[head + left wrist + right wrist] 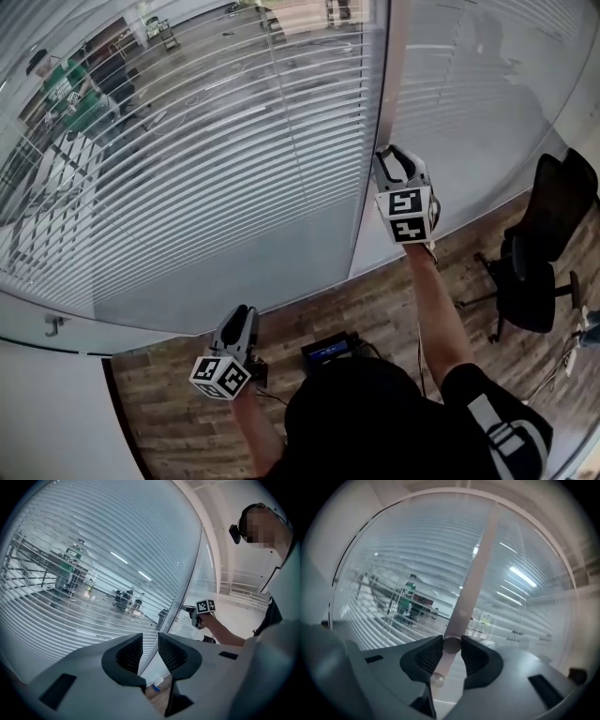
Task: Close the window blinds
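**Right gripper view: wand pinched, slats not yet turned**

Right gripper view carries the key fact. The pale tilt wand [471, 583] of the window blinds [187, 169] runs down across the glass, and the right gripper [451, 645] is clamped on its lower part, with both ribbed pads pressing the rod and its tip poking out below.

The blinds hang over the glass wall straight ahead of the person. Their slats [141, 216] lie open enough that a person in green [70, 94] shows through them, so the closing looks barely begun. The step in hand appears to be the grip on the wand. The next move probably calls for rolling the rod about its own length without letting it slip, until the slats overlap.

Head view places the right gripper high against the frame post [386, 84] between two panes. The wand itself is hard to pick out there and may be lost against that pale post.

That view also shows the left gripper [230, 352] low over the plank floor [375, 309], with an office chair [539, 253] off to the right. Left gripper view shows this gripper's jaws a narrow gap apart with nothing between them, and it catches the right arm raised from the side.
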